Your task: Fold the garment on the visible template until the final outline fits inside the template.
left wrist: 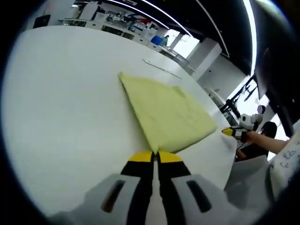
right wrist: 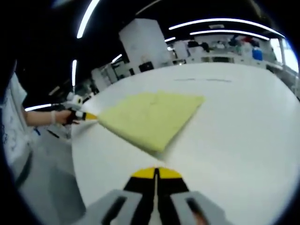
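I'm seeing the yellow garment point(left wrist: 168, 112) lying folded into a compact rectangle on the white table point(left wrist: 65, 103). Both jaws closed, empty: left gripper point(left wrist: 155, 156), right gripper point(right wrist: 156, 173). Template outline unclear; can't confirm fit.

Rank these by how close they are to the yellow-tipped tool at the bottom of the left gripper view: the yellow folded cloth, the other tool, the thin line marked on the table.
1. Yellow folded cloth: its near corner lies just ahead of the left tool.
2. Right tool: off to the right, at the cloth's right corner.
3. Thin line: beyond the cloth's far edge, on the white table.
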`<state>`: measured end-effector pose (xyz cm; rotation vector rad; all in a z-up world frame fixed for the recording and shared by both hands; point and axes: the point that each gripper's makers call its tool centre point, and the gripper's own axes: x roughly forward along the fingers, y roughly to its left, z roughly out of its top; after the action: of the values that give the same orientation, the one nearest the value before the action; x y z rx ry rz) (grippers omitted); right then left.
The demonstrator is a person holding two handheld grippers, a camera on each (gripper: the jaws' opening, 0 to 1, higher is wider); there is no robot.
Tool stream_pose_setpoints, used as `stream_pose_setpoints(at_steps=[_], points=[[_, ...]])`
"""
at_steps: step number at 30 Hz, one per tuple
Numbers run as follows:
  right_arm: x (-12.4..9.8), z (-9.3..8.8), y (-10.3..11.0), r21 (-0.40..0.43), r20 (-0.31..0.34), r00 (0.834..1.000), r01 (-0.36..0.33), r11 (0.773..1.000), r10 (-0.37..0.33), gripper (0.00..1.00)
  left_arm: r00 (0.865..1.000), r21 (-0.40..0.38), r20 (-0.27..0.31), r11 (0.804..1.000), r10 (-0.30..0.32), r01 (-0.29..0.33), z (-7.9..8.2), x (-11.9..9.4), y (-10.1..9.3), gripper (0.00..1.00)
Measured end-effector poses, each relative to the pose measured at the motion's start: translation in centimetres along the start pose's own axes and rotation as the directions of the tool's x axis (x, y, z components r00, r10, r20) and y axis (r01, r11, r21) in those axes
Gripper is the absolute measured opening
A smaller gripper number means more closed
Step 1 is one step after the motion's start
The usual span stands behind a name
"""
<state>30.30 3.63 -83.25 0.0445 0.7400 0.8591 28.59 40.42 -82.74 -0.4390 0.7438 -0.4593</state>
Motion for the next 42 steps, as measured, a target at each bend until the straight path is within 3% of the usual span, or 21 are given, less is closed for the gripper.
stream_pose_setpoints(at_steps=[8,10,13,15,19,20,21,28,42], points=[[-0.3,1.5,0.4,0.043,0.031,0.999,0.010,0.999,-0.012,0.00,0.999,0.096,0.025,0.995,0.024,-0.026,0.7,-0.4,0.9,0.02],[-0.6,2.2,0.8,0.044,0.050,0.999,0.016,0.999,-0.018,0.04,0.998,0.148,0.039,0.987,0.052,-0.057,1.1,-1.1,0.7,0.08],[-0.6,3.2,2.1,0.037,0.069,0.997,0.029,0.999,-0.031,0.31,0.994,0.197,0.089,0.977,0.061,-0.077,2.1,-1.9,0.0,0.32],[-0.8,3.1,1.4,0.008,0.074,0.996,0.052,0.999,-0.053,0.47,0.993,0.232,0.096,0.969,0.069,-0.090,2.2,-2.2,-0.7,0.47],[-0.5,3.6,1.9,-0.003,0.100,0.992,0.082,0.997,-0.081,0.88,0.993,0.274,0.096,0.957,0.075,-0.099,1.9,-2.5,-1.8,0.89],[-0.4,3.7,1.9,0.004,0.113,0.990,0.087,0.996,-0.087,0.95,0.993,0.284,0.092,0.954,0.076,-0.099,1.7,-2.5,-2.2,0.96],[-0.4,3.8,2.0,0.007,0.123,0.988,0.091,0.996,-0.091,1.00,0.993,0.293,0.089,0.951,0.079,-0.102,1.5,-2.6,-2.1,0.98],[-0.5,4.0,3.0,-0.005,0.131,0.987,0.097,0.995,-0.095,0.99,0.991,0.283,0.106,0.953,0.085,-0.112,0.8,-3.5,-2.4,0.99],[-2.1,3.9,3.4,-0.002,0.155,0.982,0.106,0.994,-0.105,0.99,0.987,0.303,0.140,0.946,0.076,-0.116,2.2,-4.0,-2.0,0.99]])
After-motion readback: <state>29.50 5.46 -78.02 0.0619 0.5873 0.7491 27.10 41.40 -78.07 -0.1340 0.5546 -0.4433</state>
